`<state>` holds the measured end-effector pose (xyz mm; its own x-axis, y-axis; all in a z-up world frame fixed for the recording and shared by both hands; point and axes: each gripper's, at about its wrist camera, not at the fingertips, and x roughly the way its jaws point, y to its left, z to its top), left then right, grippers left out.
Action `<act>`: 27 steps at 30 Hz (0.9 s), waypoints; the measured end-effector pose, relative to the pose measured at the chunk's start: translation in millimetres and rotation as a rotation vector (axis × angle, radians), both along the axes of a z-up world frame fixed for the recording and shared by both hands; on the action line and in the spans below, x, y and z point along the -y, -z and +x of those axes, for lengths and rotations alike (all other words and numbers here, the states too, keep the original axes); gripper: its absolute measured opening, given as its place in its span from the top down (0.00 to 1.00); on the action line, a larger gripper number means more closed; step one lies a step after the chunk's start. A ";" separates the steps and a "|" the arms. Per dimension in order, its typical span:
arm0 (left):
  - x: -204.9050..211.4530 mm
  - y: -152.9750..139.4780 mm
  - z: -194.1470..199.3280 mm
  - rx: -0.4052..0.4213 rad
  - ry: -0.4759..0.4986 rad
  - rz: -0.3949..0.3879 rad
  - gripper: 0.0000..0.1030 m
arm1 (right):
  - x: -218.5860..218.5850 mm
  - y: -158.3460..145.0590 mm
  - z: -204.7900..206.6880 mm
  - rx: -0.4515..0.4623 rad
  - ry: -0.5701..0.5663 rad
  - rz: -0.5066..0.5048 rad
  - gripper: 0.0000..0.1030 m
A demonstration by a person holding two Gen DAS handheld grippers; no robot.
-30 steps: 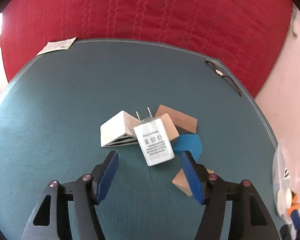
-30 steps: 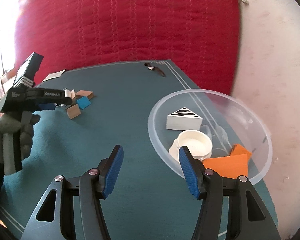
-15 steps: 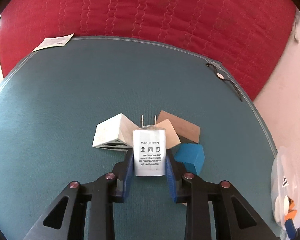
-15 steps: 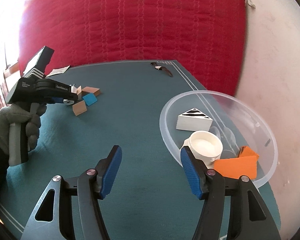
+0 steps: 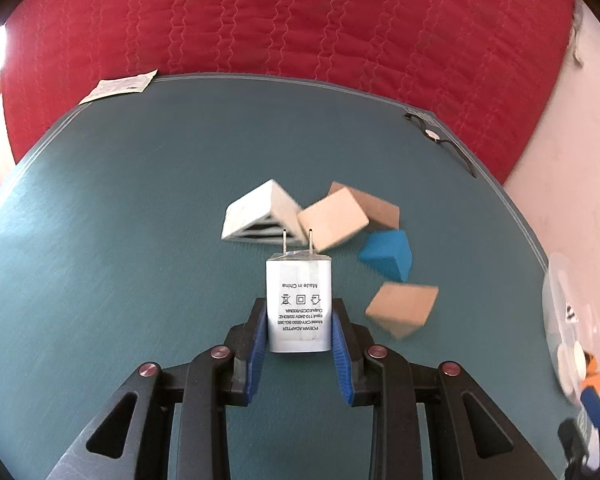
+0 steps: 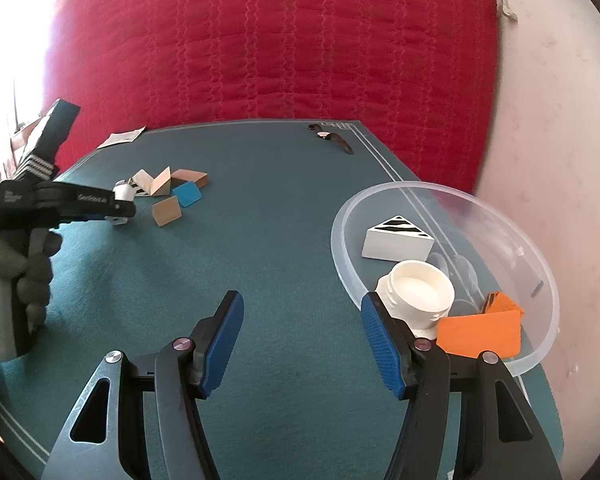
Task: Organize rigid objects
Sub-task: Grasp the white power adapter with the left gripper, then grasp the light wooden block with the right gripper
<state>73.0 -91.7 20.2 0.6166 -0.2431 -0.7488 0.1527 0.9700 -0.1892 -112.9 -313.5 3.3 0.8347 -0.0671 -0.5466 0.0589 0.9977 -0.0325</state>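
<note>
My left gripper (image 5: 299,320) is shut on a white power adapter (image 5: 299,304), prongs pointing away, held just above the teal mat (image 5: 140,220). Beyond it lie a white striped wedge (image 5: 260,216), two tan blocks (image 5: 334,218) (image 5: 400,308), a brown block (image 5: 382,210) and a blue wedge (image 5: 388,254). In the right wrist view the left gripper (image 6: 118,210) holds the adapter (image 6: 124,194) beside that pile. My right gripper (image 6: 302,320) hangs open over bare mat, next to a clear plastic bowl (image 6: 476,208) holding a striped wedge (image 6: 398,238), a white jar (image 6: 418,290) and orange blocks (image 6: 480,332).
A red quilted cover (image 5: 300,20) backs the mat. A paper slip (image 5: 118,86) lies at the far left corner and a small dark strap (image 5: 440,140) at the far right corner. A gloved hand (image 6: 20,276) grips the left tool's handle. A pale wall (image 6: 560,160) stands at right.
The left jaws closed around the white adapter, then drew it back toward me and off the pile of blocks. The right gripper stayed nearly still beside the bowl.
</note>
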 end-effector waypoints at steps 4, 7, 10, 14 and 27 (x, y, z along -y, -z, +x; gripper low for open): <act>-7.5 0.6 -11.9 -0.001 0.000 0.006 0.70 | -4.4 -0.3 0.0 0.000 -0.006 -0.003 0.39; -11.7 0.4 -18.8 0.009 -0.012 0.024 0.68 | -8.9 0.0 0.1 0.000 -0.014 -0.007 0.40; -14.8 -0.4 -22.7 0.023 -0.019 0.037 0.51 | -13.1 0.6 0.4 -0.002 -0.022 -0.011 0.40; -17.7 -3.0 -23.4 0.035 -0.028 0.025 0.37 | -16.6 0.1 0.4 -0.001 -0.028 -0.013 0.40; -14.4 1.0 -12.1 0.023 -0.011 0.053 0.68 | -21.0 -5.0 21.7 -0.067 -0.104 0.110 0.39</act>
